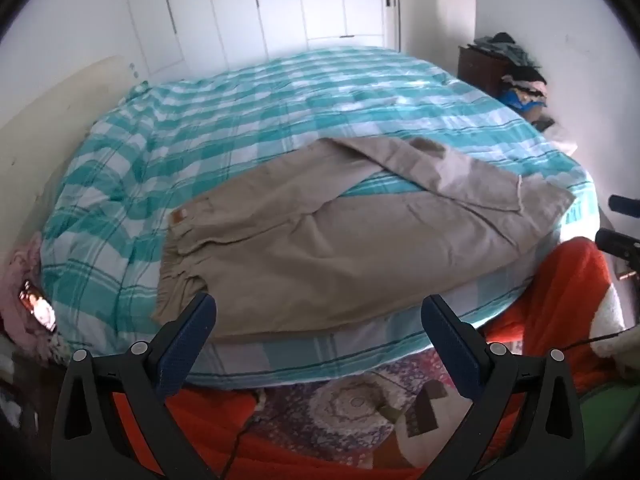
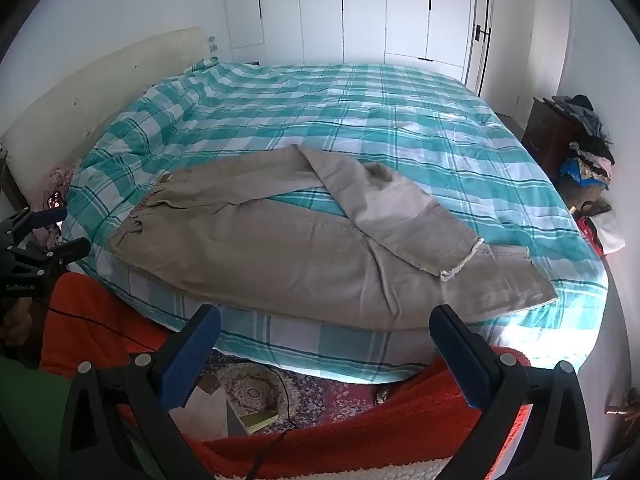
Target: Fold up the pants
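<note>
Nearest to us, the left gripper [image 1: 318, 316] has its jaws spread as wide as they go, with nothing between them. The right gripper [image 2: 324, 328] is just as wide and just as empty. Both hang above the near edge of the bed [image 1: 280, 364], clear of the cloth.

The pants [image 1: 320, 248] lie across the near side of the checked bedspread [image 2: 400, 120], close to the edge. The waist is on the left and the legs run to the right. One leg is flopped diagonally over the other, and a strip of bedspread shows between them.

We judge the cloth to be light, soft cotton twill, limp with no stiffness, so it will sag and drag rather than keep a shape. It should not slip in the ribbed pads. The waistband [image 1: 180, 264] is gathered and thicker, a firm place for the left side to pinch. The frayed hem [image 2: 460, 264] of the upper leg is a clear edge for the right side to grip.

A small tan patch [image 1: 177, 216] sits at the waist, and we cannot read anything on it. There is faint lettering on the other gripper's body at the left edge of the right view, too small to make out.

Farther off stand a wall of white cupboards [image 2: 360, 20] and a pile of clothes [image 2: 588, 144] on a dark cabinet.
</note>
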`<action>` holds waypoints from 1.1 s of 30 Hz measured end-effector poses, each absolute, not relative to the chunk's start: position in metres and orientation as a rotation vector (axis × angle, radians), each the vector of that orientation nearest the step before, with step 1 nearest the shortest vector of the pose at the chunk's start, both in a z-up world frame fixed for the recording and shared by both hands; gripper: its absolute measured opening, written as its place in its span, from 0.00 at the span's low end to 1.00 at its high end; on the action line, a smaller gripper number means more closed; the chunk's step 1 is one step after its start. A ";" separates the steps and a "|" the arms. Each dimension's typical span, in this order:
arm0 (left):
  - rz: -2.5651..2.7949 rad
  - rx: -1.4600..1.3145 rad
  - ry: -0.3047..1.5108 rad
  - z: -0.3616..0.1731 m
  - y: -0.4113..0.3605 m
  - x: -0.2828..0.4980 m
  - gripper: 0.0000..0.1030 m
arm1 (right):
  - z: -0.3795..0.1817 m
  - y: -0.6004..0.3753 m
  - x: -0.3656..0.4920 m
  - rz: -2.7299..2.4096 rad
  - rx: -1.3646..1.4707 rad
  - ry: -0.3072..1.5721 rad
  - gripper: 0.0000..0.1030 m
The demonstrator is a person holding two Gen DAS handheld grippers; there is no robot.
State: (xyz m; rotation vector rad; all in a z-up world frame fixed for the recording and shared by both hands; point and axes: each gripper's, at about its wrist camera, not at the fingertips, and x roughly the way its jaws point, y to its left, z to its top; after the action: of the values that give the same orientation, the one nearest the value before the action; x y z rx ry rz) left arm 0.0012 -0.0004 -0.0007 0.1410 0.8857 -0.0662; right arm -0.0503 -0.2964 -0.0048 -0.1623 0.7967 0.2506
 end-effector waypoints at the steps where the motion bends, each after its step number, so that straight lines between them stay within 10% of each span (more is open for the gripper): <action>1: -0.073 0.140 0.890 -0.001 -0.001 0.002 1.00 | -0.005 -0.296 -0.050 0.250 -0.162 0.798 1.00; 33: -0.069 0.116 0.890 -0.010 0.001 0.003 0.99 | -0.014 -0.297 -0.048 0.251 -0.148 0.795 1.00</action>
State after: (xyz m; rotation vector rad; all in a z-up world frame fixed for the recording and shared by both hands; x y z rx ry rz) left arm 0.0031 0.0014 -0.0098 0.1157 0.8898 -0.0690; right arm -0.0477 -0.2968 -0.0138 -0.1479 0.7952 0.2509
